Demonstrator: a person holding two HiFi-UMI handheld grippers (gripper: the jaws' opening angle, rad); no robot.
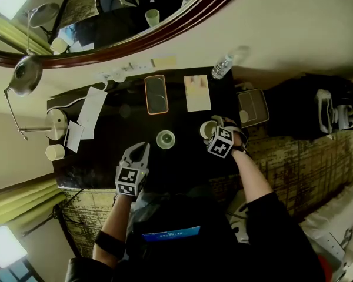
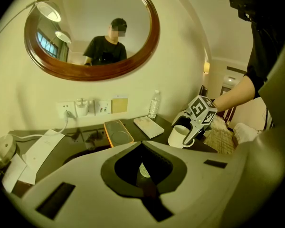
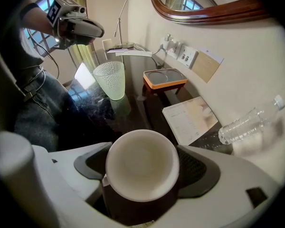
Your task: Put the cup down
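A white cup (image 3: pixel 142 165) sits upright between the jaws of my right gripper (image 3: pixel 143 161), and both pads press on its sides. The head view has this cup (image 1: pixel 206 129) at the right part of the dark table (image 1: pixel 182 163), inside the right gripper (image 1: pixel 213 129). From the left gripper view the cup (image 2: pixel 180 137) is at or just over the table top; I cannot tell which. My left gripper (image 1: pixel 141 150) is shut and empty, hovering left of a green glass tumbler (image 1: pixel 166 138).
An orange-rimmed tray (image 1: pixel 156 94) and a pale booklet (image 1: pixel 197 93) lie at the back. A water bottle (image 1: pixel 222 67) lies by the wall. Papers (image 1: pixel 92 109), a lamp base (image 1: pixel 56 122) and a paper cup (image 1: pixel 55 152) fill the left end.
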